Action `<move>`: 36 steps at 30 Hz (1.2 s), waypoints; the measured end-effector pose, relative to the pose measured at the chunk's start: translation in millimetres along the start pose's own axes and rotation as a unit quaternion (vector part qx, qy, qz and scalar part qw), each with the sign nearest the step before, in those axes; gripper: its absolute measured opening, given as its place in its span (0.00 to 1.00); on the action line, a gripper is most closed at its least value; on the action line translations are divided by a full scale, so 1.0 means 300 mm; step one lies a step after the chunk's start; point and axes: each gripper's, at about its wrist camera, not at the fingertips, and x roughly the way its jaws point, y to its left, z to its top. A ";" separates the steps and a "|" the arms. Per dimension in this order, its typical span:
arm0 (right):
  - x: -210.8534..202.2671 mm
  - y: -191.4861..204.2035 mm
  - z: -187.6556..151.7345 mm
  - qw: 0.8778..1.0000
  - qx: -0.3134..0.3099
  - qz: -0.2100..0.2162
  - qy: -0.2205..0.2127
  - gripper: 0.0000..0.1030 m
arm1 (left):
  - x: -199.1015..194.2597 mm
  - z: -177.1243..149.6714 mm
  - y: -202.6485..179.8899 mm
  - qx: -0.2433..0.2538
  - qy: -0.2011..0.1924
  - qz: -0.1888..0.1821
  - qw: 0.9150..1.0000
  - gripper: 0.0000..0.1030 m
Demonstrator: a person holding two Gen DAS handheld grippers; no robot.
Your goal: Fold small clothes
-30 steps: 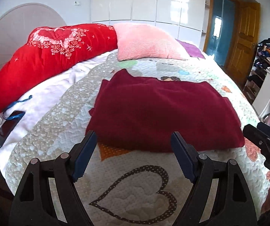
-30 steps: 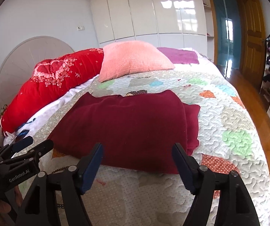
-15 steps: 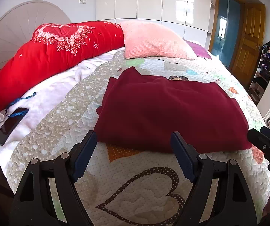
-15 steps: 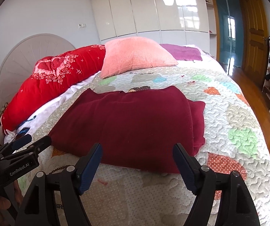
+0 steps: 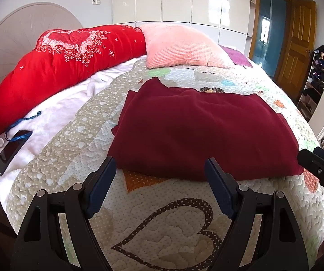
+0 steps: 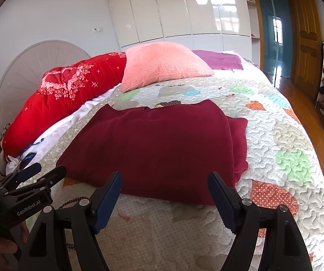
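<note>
Your left gripper (image 5: 160,180) and right gripper (image 6: 164,194) hang wide open and empty, lined up at the lower edge of the dark red garment (image 5: 202,131) to take it for a fold.

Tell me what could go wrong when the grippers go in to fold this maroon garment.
Both grippers, left and right, are open just short of the garment. Its near edge lies flat on the quilt, so a finger might pinch quilt too. Layers stick out at its right side, so a pull could undo the fold.
</note>
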 end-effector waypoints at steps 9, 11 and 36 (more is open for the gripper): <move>0.024 -0.015 -0.008 1.000 0.004 -0.008 0.012 0.75 | 0.033 -0.006 0.002 -0.002 0.009 0.000 1.000 0.78; 0.031 -0.013 -0.008 1.000 0.002 -0.009 0.014 0.75 | 0.038 -0.004 0.004 -0.003 0.010 0.000 1.000 0.78; 0.098 -0.029 0.005 1.000 0.005 -0.011 0.021 0.75 | 0.113 0.017 0.024 -0.011 0.020 0.002 1.000 0.78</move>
